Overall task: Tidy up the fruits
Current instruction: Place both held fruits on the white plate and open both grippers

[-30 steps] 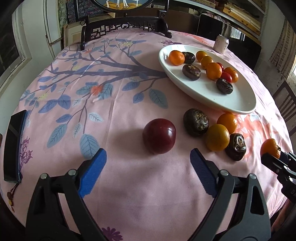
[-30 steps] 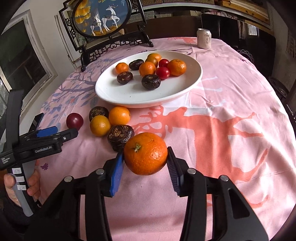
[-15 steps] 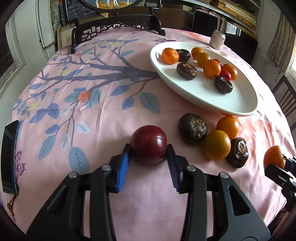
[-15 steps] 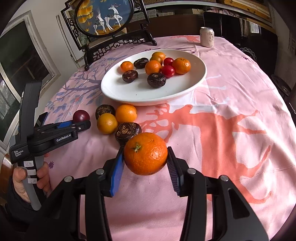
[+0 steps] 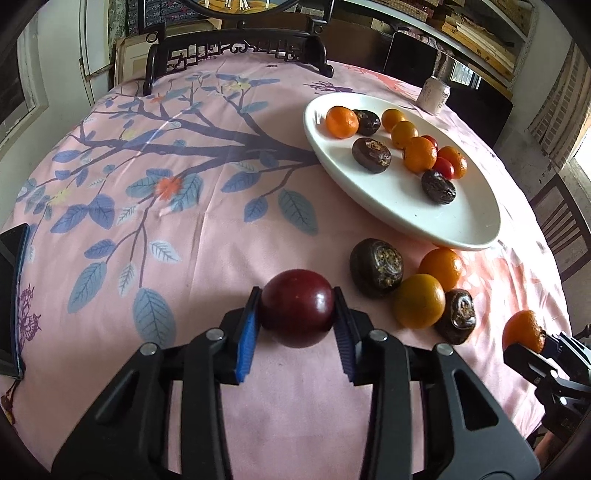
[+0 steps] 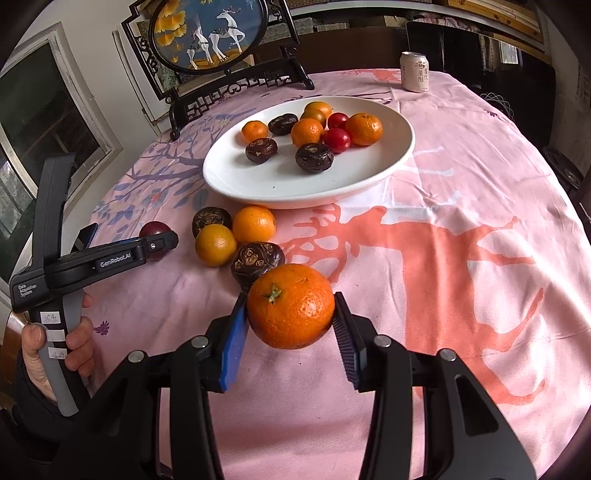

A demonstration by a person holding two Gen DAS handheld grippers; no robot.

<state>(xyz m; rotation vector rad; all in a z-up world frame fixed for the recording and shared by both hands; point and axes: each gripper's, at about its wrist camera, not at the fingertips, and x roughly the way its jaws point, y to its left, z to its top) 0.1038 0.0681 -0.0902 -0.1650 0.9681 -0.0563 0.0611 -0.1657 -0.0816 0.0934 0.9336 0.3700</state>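
My left gripper (image 5: pixel 295 308) is shut on a dark red plum (image 5: pixel 296 305), near the tablecloth. My right gripper (image 6: pixel 290 308) is shut on an orange mandarin (image 6: pixel 290 306), held above the cloth. A white oval plate (image 5: pixel 454 229) (image 6: pixel 258 184) holds several mandarins, dark wrinkled fruits and small red fruits. In front of the plate lie two dark fruits (image 5: pixel 376 267) (image 5: pixel 458 314), an orange mandarin (image 5: pixel 441 267) and a yellow-orange one (image 5: pixel 418 301). In the right wrist view the left gripper (image 6: pixel 159 242) sits at the left with the plum (image 6: pixel 153 229).
A pink patterned tablecloth (image 5: pixel 184 184) covers the round table. A drinks can (image 6: pixel 414 71) stands at the far side. A dark wooden stand with a round picture (image 6: pixel 207 33) is at the back. A phone (image 5: pixel 11 295) lies at the left edge.
My left gripper moved forward and closed on the plum, which was lying free a second ago. My right gripper kept its hold on the mandarin and shifted slightly.
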